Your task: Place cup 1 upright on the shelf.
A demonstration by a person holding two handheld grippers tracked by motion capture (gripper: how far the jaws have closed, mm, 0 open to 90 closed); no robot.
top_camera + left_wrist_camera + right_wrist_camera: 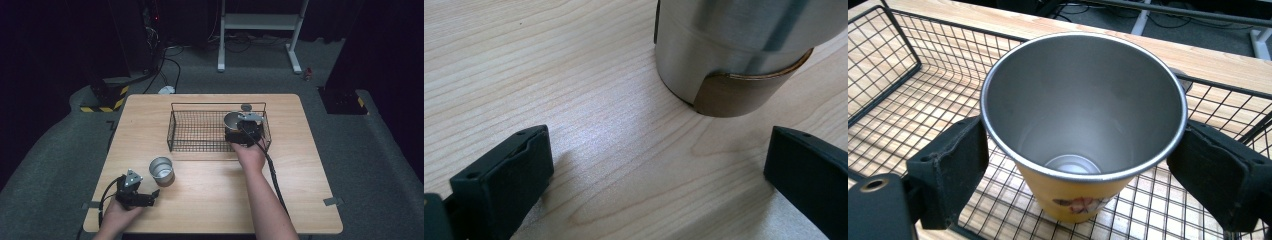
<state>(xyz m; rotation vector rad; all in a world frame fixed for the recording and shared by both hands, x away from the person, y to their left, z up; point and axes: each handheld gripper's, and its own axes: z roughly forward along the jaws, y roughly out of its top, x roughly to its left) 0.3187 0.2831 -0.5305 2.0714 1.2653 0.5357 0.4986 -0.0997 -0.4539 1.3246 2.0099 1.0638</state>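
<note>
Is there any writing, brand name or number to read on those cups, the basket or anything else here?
None: no readable text.
The yellow cup in the wire basket carries a small picture near its base, cut off and blurred, with no words to make out.
The steel cup on the table is plain metal with a brown band.
The yellow-and-black striped blocks on the floor bear stripes, no lettering.

High view set above, facing forward-down over light wooden tabletop (210, 190). Left gripper view held close, low, shared: steel cup (734, 50). Right gripper view close above black wire basket (893, 100), shared with high view.
</note>
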